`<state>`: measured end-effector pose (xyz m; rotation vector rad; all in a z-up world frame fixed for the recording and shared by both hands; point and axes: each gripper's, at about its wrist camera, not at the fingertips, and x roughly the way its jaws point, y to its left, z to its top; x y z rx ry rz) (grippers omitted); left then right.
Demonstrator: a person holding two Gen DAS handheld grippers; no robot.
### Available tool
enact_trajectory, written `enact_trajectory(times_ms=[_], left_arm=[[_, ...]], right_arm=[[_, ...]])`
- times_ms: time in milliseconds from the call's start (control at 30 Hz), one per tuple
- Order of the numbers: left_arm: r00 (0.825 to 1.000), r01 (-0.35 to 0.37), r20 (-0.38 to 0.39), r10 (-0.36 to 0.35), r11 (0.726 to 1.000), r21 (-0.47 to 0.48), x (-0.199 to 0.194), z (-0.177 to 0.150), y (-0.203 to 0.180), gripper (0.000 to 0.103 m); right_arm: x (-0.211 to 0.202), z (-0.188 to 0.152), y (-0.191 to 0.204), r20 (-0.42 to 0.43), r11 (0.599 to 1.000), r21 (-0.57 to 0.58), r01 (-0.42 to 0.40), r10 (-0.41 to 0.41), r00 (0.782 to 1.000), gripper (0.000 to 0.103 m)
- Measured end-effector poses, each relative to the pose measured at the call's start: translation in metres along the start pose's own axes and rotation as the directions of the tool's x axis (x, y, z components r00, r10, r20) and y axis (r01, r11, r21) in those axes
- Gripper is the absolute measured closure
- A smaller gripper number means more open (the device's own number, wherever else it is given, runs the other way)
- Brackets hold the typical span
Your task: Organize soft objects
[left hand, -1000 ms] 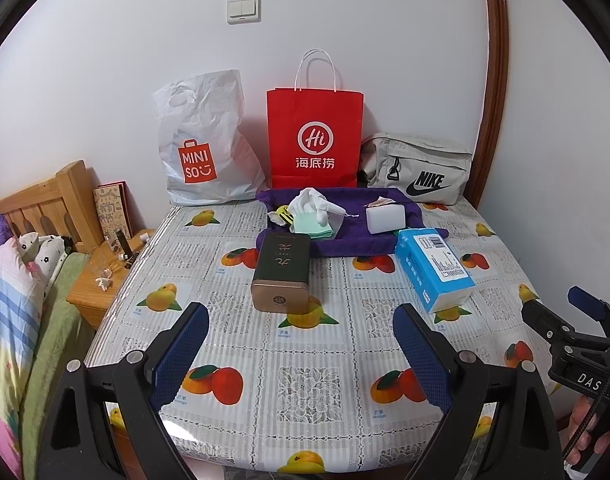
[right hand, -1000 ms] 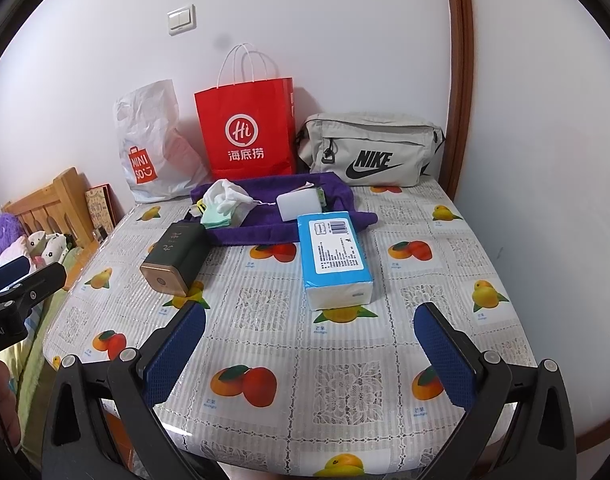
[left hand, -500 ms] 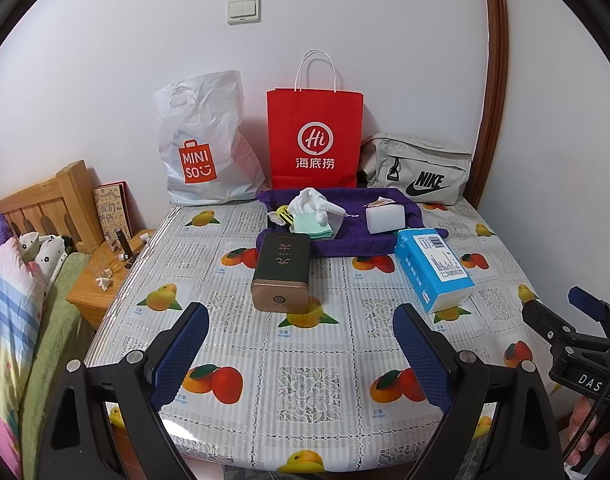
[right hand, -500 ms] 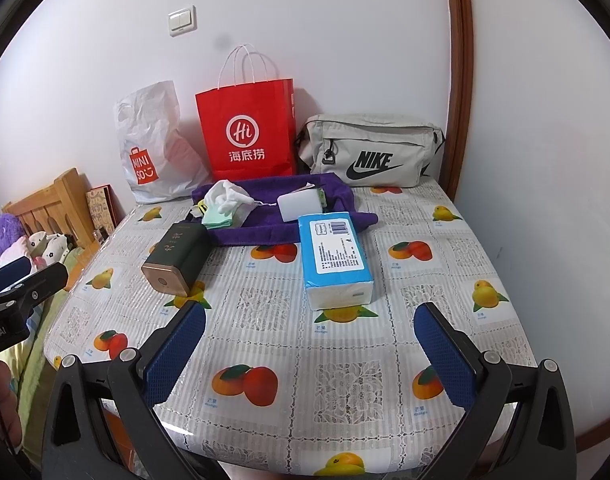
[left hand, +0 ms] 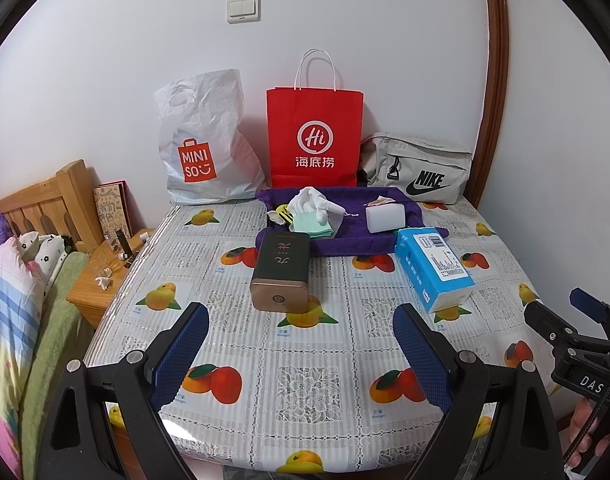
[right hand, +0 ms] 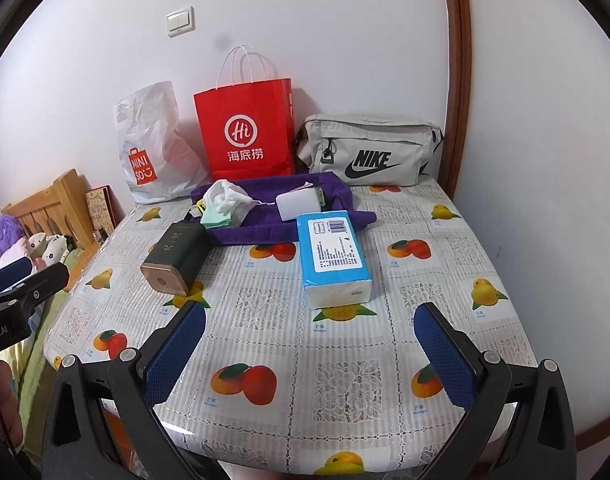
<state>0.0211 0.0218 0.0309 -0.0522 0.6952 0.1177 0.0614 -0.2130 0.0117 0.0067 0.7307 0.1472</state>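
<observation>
Table (left hand: 345, 380): covered with a fruit-print cloth, set against the white wall
Bags: white Miniso bag (left hand: 201, 148), red paper bag (left hand: 315, 136) and grey Nike bag (left hand: 419, 174) stand in a row along the wall
Purple towel (left hand: 345, 240): spread in front of the red bag, holding the smaller soft things
Tissue pack (right hand: 333, 256): blue, lying just beside the towel's right corner
Green tin (left hand: 282, 270): on its side, near the towel's left end
White pouch (left hand: 385, 218): on the towel, right part
White cloth (left hand: 313, 202): crumpled on the towel, over a mint cloth (left hand: 311, 226)
Left gripper (left hand: 301, 338): jaws wide apart, holding nothing, over the near edge
Right gripper (right hand: 309, 338): jaws wide apart, holding nothing, short of the tissue pack
</observation>
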Motion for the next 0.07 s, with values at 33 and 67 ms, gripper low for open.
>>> enact_trajectory(times_ms=[33,67], left_arm=[[1.0,-0.002,0.003,0.002,1.0,0.0,-0.0001,0.0001,0.001,0.01],[1.0,-0.003,0.003,0.003,1.0,-0.002,0.0002,0.0005,0.0021,0.01]], right_arm=[[0.0002,-0.0001,0.0,0.0,1.0,0.0,-0.001,0.001,1.0,0.0],[0.0002,-0.0001,0.0,-0.001,1.0,0.0,-0.001,0.001,1.0,0.0]])
